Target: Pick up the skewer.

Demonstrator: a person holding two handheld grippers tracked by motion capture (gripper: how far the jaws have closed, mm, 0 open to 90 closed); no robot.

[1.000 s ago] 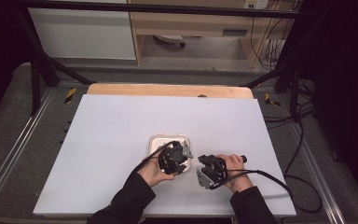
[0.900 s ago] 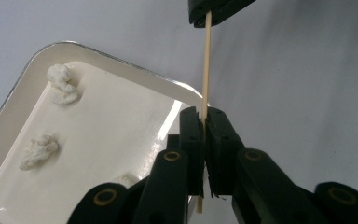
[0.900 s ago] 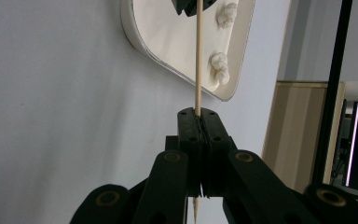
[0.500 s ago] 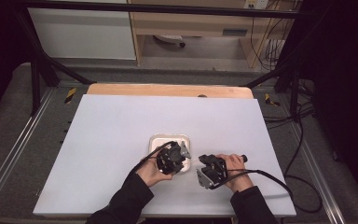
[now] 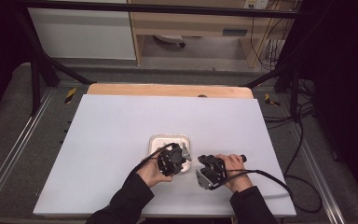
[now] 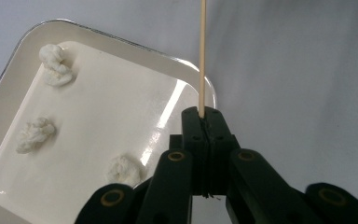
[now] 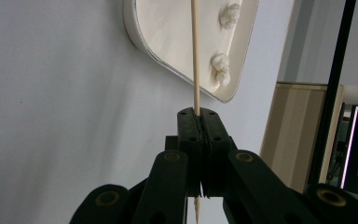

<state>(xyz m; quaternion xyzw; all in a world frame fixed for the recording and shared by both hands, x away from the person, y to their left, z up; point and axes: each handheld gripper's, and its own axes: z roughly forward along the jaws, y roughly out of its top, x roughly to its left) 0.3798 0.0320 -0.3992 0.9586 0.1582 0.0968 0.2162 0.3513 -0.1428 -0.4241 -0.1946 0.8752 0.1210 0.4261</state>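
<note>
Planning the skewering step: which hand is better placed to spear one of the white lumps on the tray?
Left, probably. The left claw, shut on its wooden skewer, sits over the tray right beside the white lumps. The right claw grips its own skewer off the tray's side.

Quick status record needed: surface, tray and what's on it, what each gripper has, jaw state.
surface: white table top
tray: white square tray, by the left gripper
tray contents: three white lumps, apart from each other
left gripper: jaws have just been closing, now shut on a thin wooden skewer that points out past the tray's rim
right gripper: shut on a second wooden stick that crosses in front of the tray
lumps on the skewers: none seen
</note>
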